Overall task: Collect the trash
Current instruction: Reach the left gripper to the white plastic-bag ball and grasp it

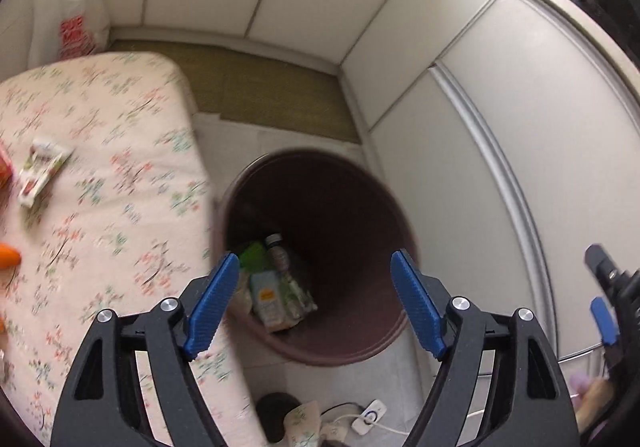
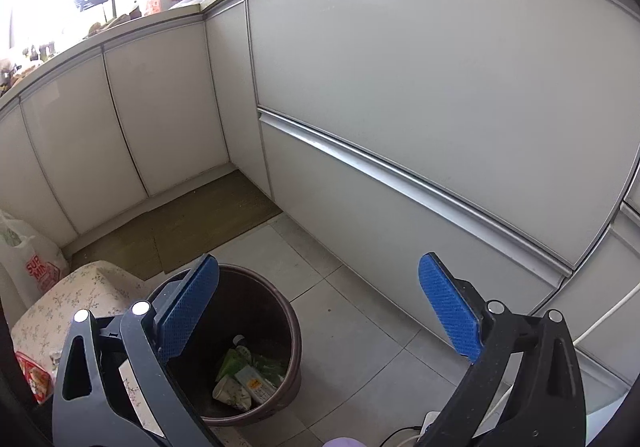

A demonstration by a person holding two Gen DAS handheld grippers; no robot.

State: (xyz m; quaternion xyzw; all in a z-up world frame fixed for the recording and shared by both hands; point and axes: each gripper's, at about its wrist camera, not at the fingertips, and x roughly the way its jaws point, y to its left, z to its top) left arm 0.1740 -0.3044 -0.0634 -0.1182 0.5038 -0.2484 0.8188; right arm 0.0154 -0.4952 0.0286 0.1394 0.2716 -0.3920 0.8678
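Observation:
A dark brown round bin (image 1: 352, 207) stands on the floor beside a floral-covered table (image 1: 100, 175). Inside it lie several wrappers, a carton and a small bottle (image 1: 278, 251). My left gripper (image 1: 316, 299) is open and empty, right above the bin's mouth. On the table lie a white-green wrapper (image 1: 40, 171) and orange items at the left edge (image 1: 8, 257). In the right wrist view the bin (image 2: 292, 331) sits at lower left with trash inside (image 2: 244, 375). My right gripper (image 2: 320, 307) is open and empty, above the bin's right side and the floor.
White cabinet doors (image 2: 400, 87) wrap around the corner behind the bin. A white plastic bag with red print (image 1: 76, 19) stands by the table's far end. A brown mat (image 2: 192, 223) covers the corner floor. A white power strip and cable (image 1: 370, 415) lie on the tiles below.

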